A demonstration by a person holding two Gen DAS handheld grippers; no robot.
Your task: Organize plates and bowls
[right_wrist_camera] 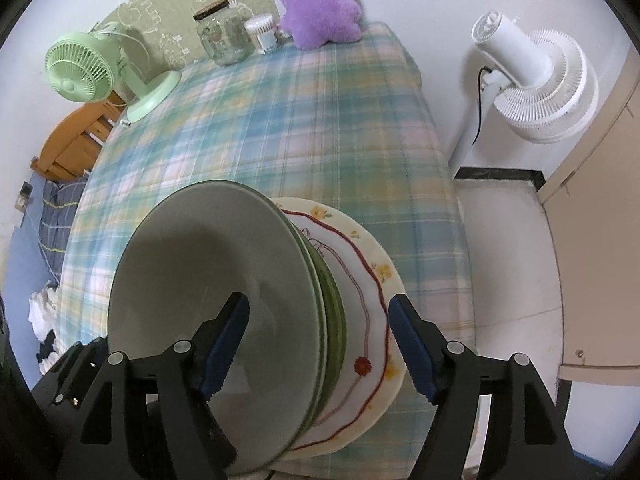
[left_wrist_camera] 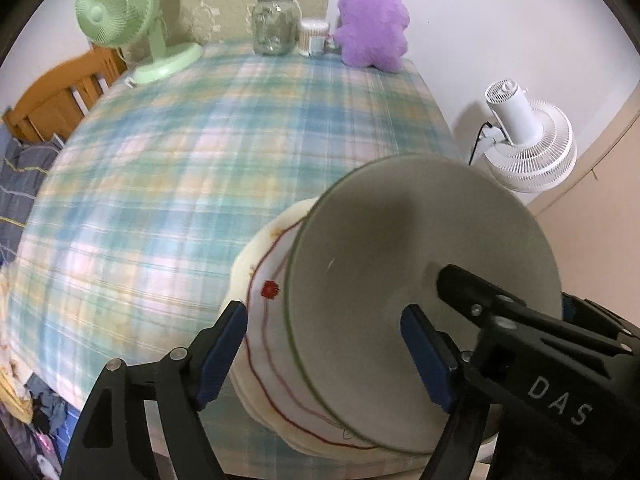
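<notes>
A pale green bowl [left_wrist_camera: 400, 264] sits in a stack of green bowls on a cream plate [left_wrist_camera: 264, 264] with a red wavy line and flowers, near the front edge of the checked table. My left gripper [left_wrist_camera: 324, 344] is open, its fingers straddling the left rim of the bowl and plate. The right wrist view shows the same bowl [right_wrist_camera: 208, 280], the green bowls under it [right_wrist_camera: 332, 308] and the plate [right_wrist_camera: 372, 280]. My right gripper [right_wrist_camera: 318, 340] is open, straddling the right rim of the stack. The right gripper also shows in the left wrist view [left_wrist_camera: 520, 320] over the bowl.
At the table's far end stand a green desk fan [left_wrist_camera: 120, 20], a glass jar [left_wrist_camera: 276, 24], a small cotton-swab tub [left_wrist_camera: 314, 36] and a purple plush toy [left_wrist_camera: 372, 24]. A white floor fan [left_wrist_camera: 528, 140] stands right of the table. A wooden chair [left_wrist_camera: 60, 92] is at the left.
</notes>
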